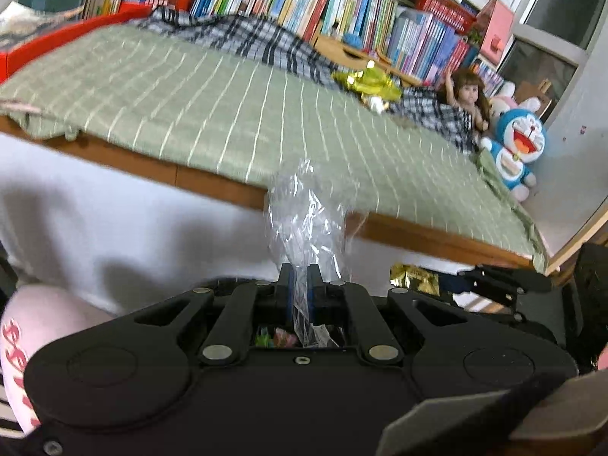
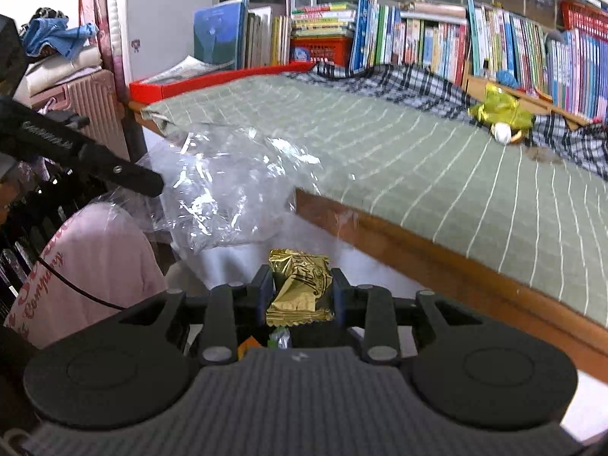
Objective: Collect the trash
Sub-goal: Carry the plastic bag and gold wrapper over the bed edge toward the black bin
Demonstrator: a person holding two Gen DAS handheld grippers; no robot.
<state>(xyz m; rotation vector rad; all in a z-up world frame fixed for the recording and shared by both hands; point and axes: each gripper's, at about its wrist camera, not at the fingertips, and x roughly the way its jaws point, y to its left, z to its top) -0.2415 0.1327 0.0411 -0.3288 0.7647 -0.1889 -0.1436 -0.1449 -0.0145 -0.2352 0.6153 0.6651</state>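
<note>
My left gripper (image 1: pixel 300 271) is shut on the rim of a clear plastic bag (image 1: pixel 304 216), which sticks up crumpled in front of the bed edge. In the right wrist view the same bag (image 2: pixel 228 186) hangs open at the left, held by the left gripper's black fingers (image 2: pixel 140 178). My right gripper (image 2: pixel 302 281) is shut on a gold candy wrapper (image 2: pixel 300 285), just below and right of the bag. That wrapper (image 1: pixel 414 279) also shows low right in the left wrist view. A crumpled green and gold wrapper (image 1: pixel 366 83) (image 2: pixel 501 112) lies on the bed near the checked blanket.
The bed's green striped sheet (image 1: pixel 228 114) and wooden frame (image 2: pixel 437 262) fill the middle. Bookshelves (image 2: pixel 456 38) run behind it. A doll (image 1: pixel 467 98) and a blue plush toy (image 1: pixel 516 148) sit at the far end. A pink garment (image 2: pixel 98 266) and a suitcase (image 2: pixel 91 102) are at left.
</note>
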